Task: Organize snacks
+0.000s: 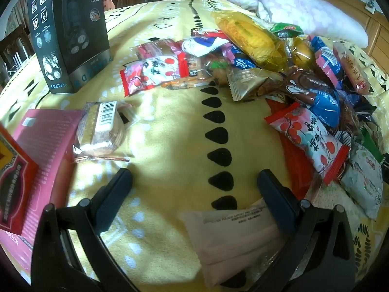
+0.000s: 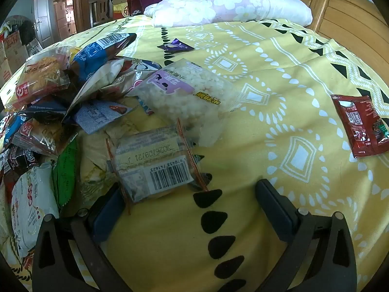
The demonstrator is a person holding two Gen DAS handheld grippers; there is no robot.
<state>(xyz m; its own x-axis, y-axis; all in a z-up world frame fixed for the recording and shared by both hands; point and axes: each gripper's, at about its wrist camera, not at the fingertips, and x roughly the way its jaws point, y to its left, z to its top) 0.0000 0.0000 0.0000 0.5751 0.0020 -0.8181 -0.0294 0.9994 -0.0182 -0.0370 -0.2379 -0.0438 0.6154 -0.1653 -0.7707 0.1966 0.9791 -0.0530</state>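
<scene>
A heap of snack packets (image 1: 287, 73) lies on a yellow patterned bedspread (image 1: 170, 131). My left gripper (image 1: 194, 182) hangs open over bare cloth, and a pale pink packet (image 1: 233, 241) lies under its right finger. A clear barcoded packet (image 1: 102, 126) lies alone to the left. In the right wrist view my right gripper (image 2: 192, 194) is open; a clear barcoded packet (image 2: 155, 163) lies just ahead of its left finger, its near corner overlapping the fingertip. Behind it sits a bag of white puffs (image 2: 192, 92). A dark red packet (image 2: 359, 124) lies apart at the right.
A tall black product box (image 1: 68, 31) stands at the back left, with pink and red boxes (image 1: 31, 165) in front of it. A flowered pillow (image 2: 228, 2) and a wooden headboard (image 2: 340, 12) are at the far end. A small purple packet (image 2: 176, 45) lies near the pillow.
</scene>
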